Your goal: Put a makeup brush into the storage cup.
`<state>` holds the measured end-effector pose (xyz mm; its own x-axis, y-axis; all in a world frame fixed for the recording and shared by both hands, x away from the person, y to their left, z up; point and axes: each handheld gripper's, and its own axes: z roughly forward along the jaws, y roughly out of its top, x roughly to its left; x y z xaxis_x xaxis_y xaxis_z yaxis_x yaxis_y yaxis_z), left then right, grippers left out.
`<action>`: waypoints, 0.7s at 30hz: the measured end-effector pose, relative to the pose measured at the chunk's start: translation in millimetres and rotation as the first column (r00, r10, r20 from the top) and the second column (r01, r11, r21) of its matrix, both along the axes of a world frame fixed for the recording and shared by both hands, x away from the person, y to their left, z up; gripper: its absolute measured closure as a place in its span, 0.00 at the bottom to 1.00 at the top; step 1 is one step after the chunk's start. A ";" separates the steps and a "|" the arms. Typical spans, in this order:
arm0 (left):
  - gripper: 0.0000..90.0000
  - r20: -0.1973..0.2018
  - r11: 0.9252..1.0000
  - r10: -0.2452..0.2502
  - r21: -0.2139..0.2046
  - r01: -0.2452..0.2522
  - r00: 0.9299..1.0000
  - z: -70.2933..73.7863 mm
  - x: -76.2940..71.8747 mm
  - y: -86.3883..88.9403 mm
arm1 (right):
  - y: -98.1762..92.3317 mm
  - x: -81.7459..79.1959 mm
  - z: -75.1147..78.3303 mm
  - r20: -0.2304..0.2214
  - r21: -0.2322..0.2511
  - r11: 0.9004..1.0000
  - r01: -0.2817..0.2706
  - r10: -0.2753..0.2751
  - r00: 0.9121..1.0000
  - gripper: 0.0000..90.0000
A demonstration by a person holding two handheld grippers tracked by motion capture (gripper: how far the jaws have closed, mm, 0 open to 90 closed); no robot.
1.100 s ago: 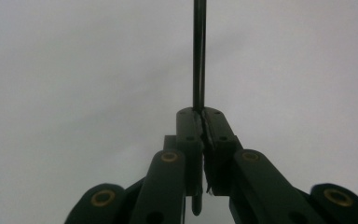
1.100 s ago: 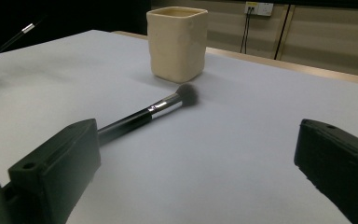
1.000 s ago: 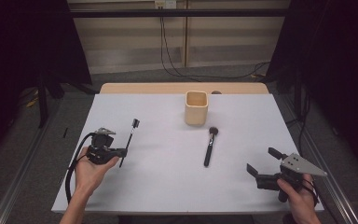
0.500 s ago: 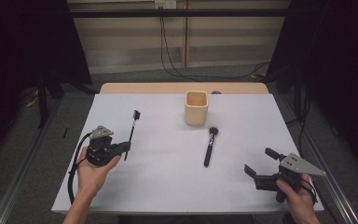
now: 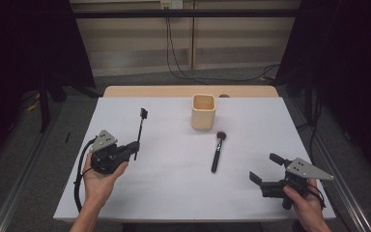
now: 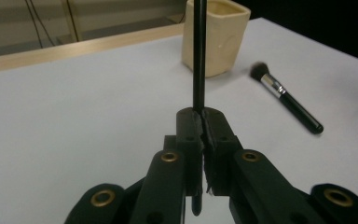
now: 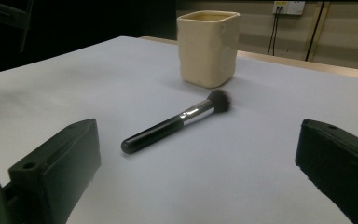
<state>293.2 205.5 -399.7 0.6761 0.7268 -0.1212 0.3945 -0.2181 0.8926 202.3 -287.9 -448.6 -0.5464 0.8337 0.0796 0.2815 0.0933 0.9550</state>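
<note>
While my left gripper (image 5: 136, 146) jaws pinch the thin black brush (image 5: 139, 130) | right gripper (image 5: 265, 170) jaws spread | powder brush (image 5: 217, 152) on tabletop (image 5: 174, 193).

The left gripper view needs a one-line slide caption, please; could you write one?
Left tool shut on a thin black brush handle, before a cream square cup and a black powder brush.

Two claws: left claw (image 5: 136, 145) clamped on a brush, right claw (image 5: 265, 166) gaping with nothing between the jaws. Two brushes: one thin black brush (image 5: 139, 129) rising from the left claw's closed jaws, one powder brush (image 5: 217, 151) lying flat ahead of the right claw. One cream cup (image 5: 203, 111), upright beyond both claws, near the powder brush's bristles. One bench (image 5: 174, 193) under everything.
</note>
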 end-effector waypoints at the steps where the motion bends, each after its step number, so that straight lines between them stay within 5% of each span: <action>1: 0.96 0.002 1.000 -0.001 -0.009 0.001 1.000 -0.3 -0.2 -0.4 | 0.6 0.0 0.5 0.005 -0.001 1.000 -0.004 0.004 1.000 0.00; 13: 0.96 0.029 0.998 -0.040 -0.050 0.041 0.999 2.3 -3.5 -16.3 | 16.5 10.9 14.9 0.023 0.037 0.999 -0.030 0.030 0.999 0.00; 21: 0.96 0.053 0.994 -0.083 -0.066 0.086 0.995 4.8 -6.7 -35.9 | 31.2 19.8 27.5 0.048 0.068 0.991 -0.112 0.109 0.993 0.03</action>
<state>286.5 169.5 -394.9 0.7410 0.6581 -0.1333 0.3320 -0.1866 0.9246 222.1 -256.7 -421.0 -0.6391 0.7612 0.1097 0.2308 0.0537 0.9715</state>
